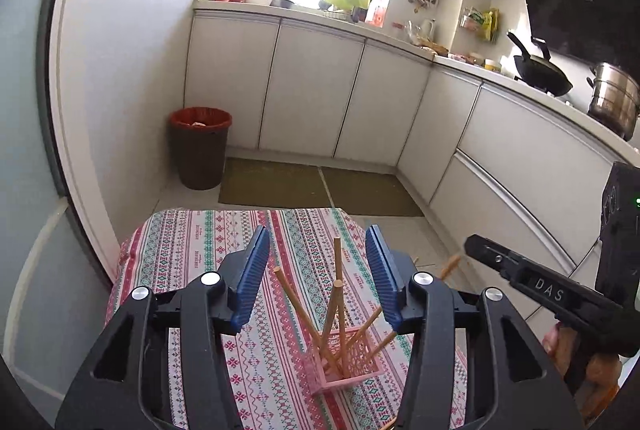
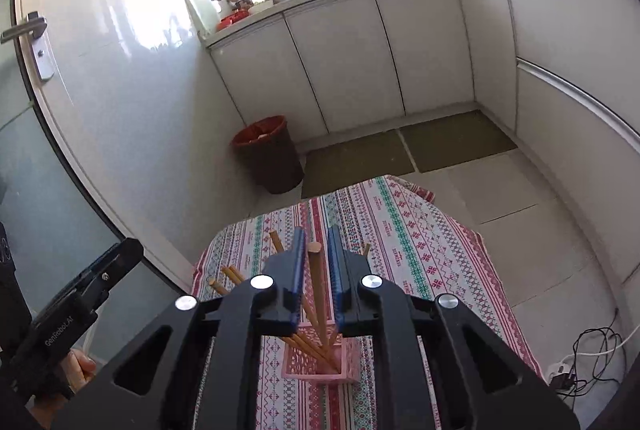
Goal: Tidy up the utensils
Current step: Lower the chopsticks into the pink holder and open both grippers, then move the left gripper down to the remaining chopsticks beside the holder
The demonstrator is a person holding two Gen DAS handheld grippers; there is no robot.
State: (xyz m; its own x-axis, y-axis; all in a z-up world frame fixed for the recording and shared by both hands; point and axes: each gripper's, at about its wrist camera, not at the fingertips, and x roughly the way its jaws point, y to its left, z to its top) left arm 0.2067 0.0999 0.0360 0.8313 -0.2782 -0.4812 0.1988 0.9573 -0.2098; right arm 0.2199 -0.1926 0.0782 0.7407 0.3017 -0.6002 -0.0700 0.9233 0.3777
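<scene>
Right wrist view: right gripper (image 2: 314,262) pinches one chopstick (image 2: 314,270) above the pink holder (image 2: 316,366) w/ approx five sticks already in, left gripper (image 1: 318,278) wide, empty, beside holder — prob nearly done.

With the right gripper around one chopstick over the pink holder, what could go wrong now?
1. The right gripper has closed its blue pads on a chopstick; a sideways pull might tip the light pink holder.
2. The other chopsticks lean outward and may get knocked.
3. The left gripper is open, so nothing steadies the holder.
</scene>
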